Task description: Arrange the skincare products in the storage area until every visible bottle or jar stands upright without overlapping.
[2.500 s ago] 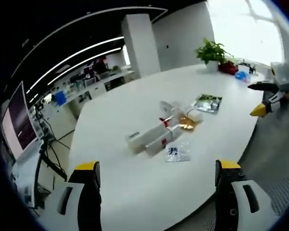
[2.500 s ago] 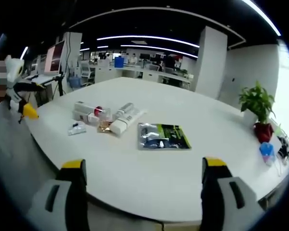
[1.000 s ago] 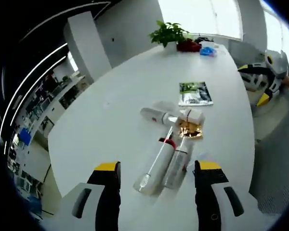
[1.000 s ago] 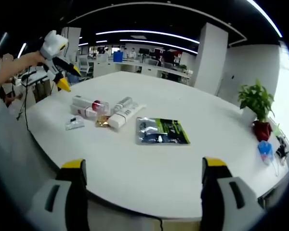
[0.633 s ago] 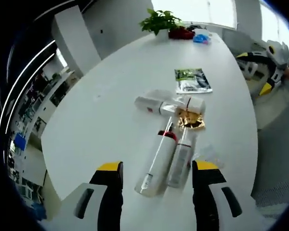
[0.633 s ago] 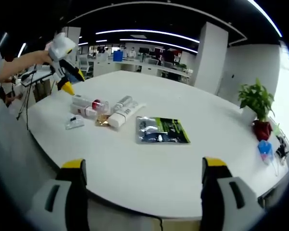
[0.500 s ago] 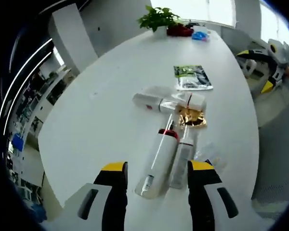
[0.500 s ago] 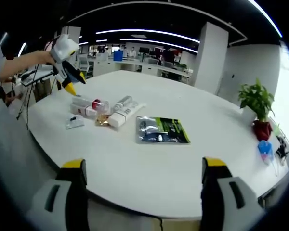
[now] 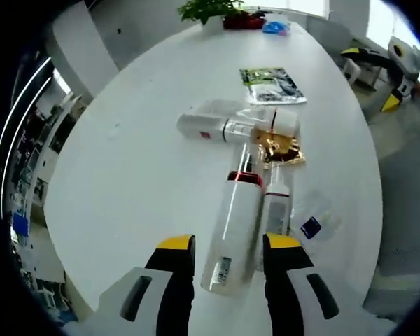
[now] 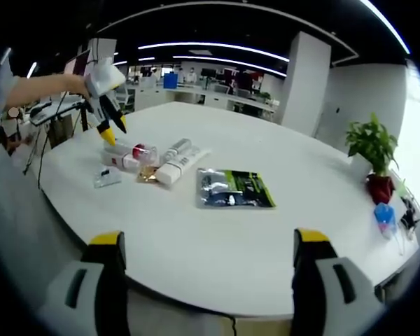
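Note:
Several skincare products lie flat in a cluster on the white table (image 9: 126, 182). A tall white bottle with a red band (image 9: 234, 220) lies lengthwise, its base between the jaws of my left gripper (image 9: 227, 245), which is open and close on both sides of it. A slimmer white tube (image 9: 273, 210) lies beside it. Another white bottle (image 9: 208, 127) lies crosswise beyond, next to a clear jar (image 9: 281, 123). In the right gripper view the cluster (image 10: 157, 159) sits at the left with the left gripper (image 10: 113, 134) over it. My right gripper (image 10: 210, 241) stands open near the table edge, holding nothing.
A gold foil sachet (image 9: 283, 148), a small clear sachet with a blue label (image 9: 311, 224) and a green-black pouch (image 10: 234, 189) lie near the bottles. A potted plant (image 10: 371, 150) and a blue item (image 10: 386, 220) stand at the far end. The right gripper (image 9: 381, 80) hangs off the table's edge.
My left gripper has come down over the cluster, and its jaws have narrowed around the red-banded bottle's base. The right gripper has stayed where it was.

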A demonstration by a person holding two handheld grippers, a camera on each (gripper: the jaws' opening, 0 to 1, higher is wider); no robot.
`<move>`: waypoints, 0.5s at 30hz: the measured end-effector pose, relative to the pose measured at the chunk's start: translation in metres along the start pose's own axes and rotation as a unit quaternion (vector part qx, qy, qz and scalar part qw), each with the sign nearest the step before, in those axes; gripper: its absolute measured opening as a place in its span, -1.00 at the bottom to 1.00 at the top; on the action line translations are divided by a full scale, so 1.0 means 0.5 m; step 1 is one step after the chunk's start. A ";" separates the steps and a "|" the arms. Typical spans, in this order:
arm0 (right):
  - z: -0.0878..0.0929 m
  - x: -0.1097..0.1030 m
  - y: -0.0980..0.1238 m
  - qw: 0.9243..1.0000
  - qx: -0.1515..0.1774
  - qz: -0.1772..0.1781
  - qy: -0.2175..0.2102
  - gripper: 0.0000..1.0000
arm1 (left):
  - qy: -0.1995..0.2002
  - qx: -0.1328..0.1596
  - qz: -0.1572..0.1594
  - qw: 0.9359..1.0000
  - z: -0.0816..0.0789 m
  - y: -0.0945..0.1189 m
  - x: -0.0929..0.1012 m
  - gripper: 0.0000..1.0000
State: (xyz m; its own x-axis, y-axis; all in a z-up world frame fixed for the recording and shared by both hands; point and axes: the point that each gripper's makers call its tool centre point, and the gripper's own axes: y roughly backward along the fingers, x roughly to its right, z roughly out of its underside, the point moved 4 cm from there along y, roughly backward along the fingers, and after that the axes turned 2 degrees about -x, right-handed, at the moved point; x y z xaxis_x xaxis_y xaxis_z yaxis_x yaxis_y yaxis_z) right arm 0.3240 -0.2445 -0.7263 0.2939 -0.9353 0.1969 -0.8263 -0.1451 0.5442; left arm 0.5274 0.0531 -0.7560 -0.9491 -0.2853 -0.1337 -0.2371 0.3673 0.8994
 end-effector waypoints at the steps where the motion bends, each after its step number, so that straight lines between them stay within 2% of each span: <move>1: 0.001 0.000 0.000 1.000 -0.003 0.001 0.001 0.99 | -0.003 -0.002 0.000 1.000 0.000 -0.001 0.001 -0.31; 4: 0.002 0.000 0.000 1.000 -0.004 0.000 0.001 0.99 | -0.012 -0.001 -0.004 1.000 -0.005 -0.003 -0.004 -0.36; 9: 0.002 0.000 0.000 1.000 -0.003 0.000 0.000 0.99 | -0.025 -0.012 0.012 1.000 -0.018 -0.019 -0.001 -0.41; 11: 0.002 0.000 0.000 1.000 -0.003 0.000 0.000 0.99 | -0.028 -0.017 0.015 0.999 -0.026 -0.020 0.016 -0.41; 15: 0.003 0.000 0.000 1.000 -0.005 0.001 0.001 0.99 | -0.035 -0.024 0.023 0.999 -0.031 -0.030 0.024 -0.41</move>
State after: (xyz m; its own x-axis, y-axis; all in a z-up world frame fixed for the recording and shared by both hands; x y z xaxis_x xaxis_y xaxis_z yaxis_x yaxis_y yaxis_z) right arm 0.3232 -0.2452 -0.7273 0.2931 -0.9351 0.1993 -0.8220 -0.1400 0.5520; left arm 0.5229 0.0306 -0.7646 -0.9714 -0.2052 -0.1193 -0.1844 0.3356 0.9238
